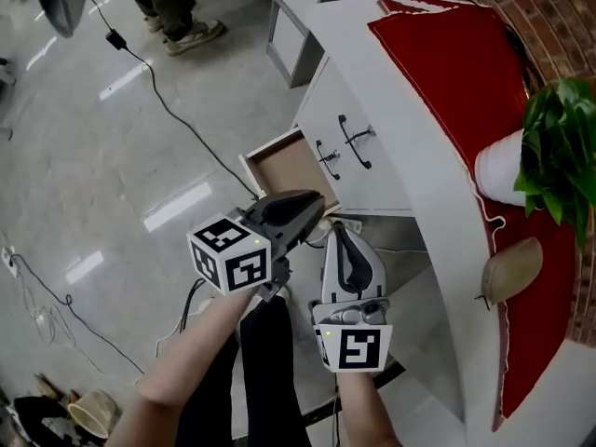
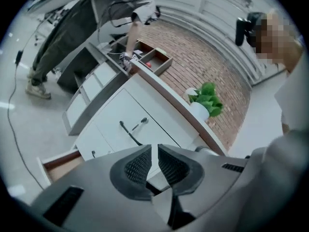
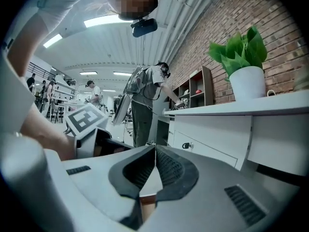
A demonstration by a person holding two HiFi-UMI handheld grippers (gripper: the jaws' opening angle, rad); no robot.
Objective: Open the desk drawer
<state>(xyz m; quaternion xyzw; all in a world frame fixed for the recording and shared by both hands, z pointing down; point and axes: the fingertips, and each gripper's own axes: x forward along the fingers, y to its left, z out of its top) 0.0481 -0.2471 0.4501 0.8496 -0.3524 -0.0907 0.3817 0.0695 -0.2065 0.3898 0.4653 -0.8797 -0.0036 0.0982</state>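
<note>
Two sets of jaws, 2 states: your left gripper (image 2: 152, 148) has its jaws a narrow slit apart, nothing btwn them. Your right gripper (image 3: 155, 148) has its jaws tip to tip, closed on nothing.

Both grippers sit side by side in head view, left one slightly ahead. Each has its marker cube (image 1: 231, 254) at the back, nearest your hands. Neither touches anything.

The drawer (image 1: 284, 168) stands pulled out of the white cabinet (image 1: 391, 170) under the table (image 1: 433, 156), brown bottom showing. In head view it's just above the grippers, and the left tip overlaps its near corner there. The left gripper view puts it low-left of the jaws and clear of them, so no contact.

Next to the drawer, on the cabinet front, are 2 curved black handles (image 1: 354, 142). You see them straight past the left jaws too.

On the tabletop lies a red cloth (image 1: 447, 63). A leafy plant (image 1: 559, 147) in a white pot (image 1: 498, 170) stands on it near the brick wall (image 1: 549, 26). A tan rounded thing (image 1: 510, 268) lies closer to you; can't tell what it is.

Further out, a black cable (image 1: 158, 91) snakes over the glossy floor (image 1: 93, 156). A person (image 2: 120, 4) bends over the far end of the table run, by an open wooden box (image 2: 153, 61).
</note>
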